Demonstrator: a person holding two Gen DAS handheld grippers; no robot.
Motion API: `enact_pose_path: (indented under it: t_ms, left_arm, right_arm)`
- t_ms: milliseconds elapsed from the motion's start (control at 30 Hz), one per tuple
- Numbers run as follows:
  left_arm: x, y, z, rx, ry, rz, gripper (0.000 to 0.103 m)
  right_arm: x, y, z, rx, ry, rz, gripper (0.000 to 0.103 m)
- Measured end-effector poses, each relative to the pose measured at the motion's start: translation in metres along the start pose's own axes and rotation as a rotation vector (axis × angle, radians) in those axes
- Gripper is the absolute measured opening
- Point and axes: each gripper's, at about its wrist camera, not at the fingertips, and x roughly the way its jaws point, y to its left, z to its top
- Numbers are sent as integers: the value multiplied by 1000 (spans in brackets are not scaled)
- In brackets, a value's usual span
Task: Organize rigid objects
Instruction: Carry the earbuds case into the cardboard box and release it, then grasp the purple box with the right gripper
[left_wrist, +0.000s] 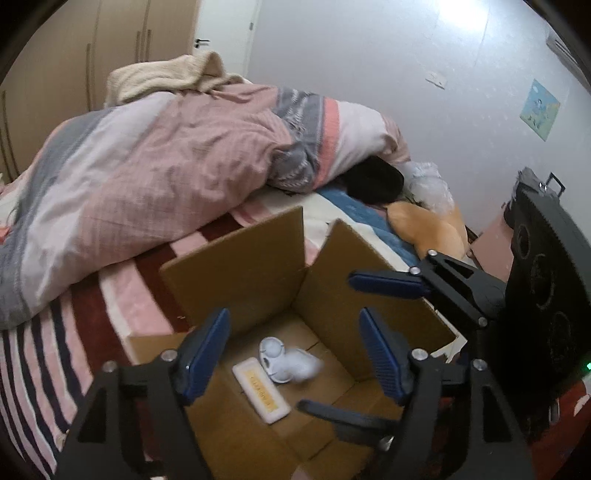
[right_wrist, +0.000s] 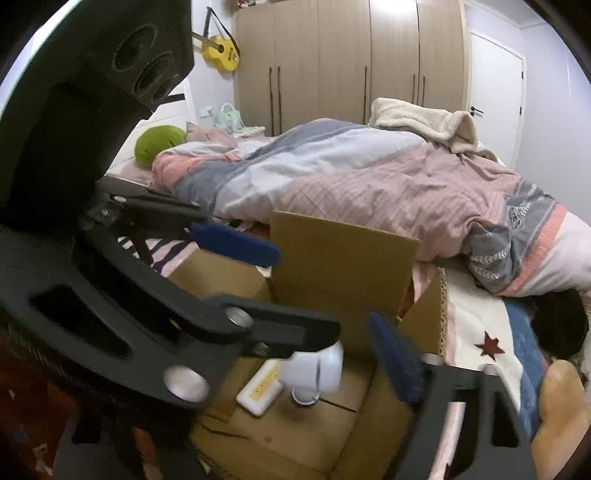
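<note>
An open cardboard box sits on the striped bed. On its floor lie a flat white case with a yellow label and a white rounded plastic gadget. My left gripper is open above the box, its blue pads on either side of the opening, holding nothing. My right gripper is also over the box and open. The white gadget shows blurred just under it, beside the white case. The right gripper's fingers reach over the box rim in the left wrist view.
A bunched pink and grey duvet fills the bed behind the box, with a cream blanket on top. A tan plush toy, a black item and a plastic bag lie right of it. Wardrobes stand behind.
</note>
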Motion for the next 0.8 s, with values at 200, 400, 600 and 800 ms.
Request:
enact_pose_path:
  t_ms: [200, 400, 600, 800]
  left_arm:
    - [-55, 32, -22, -65, -91, 124, 85]
    - [-115, 77, -69, -134, -130, 294, 85]
    - [-155, 128, -130, -221, -149, 416, 85]
    - [-175, 172, -194, -331, -161, 462, 85]
  right_arm:
    - [-4, 28, 8, -56, -27, 26, 100]
    - [-2, 90, 27, -150, -39, 132, 103]
    - [23, 171, 32, -211, -38, 307, 103]
    - [103, 215, 9, -133, 135, 281, 103]
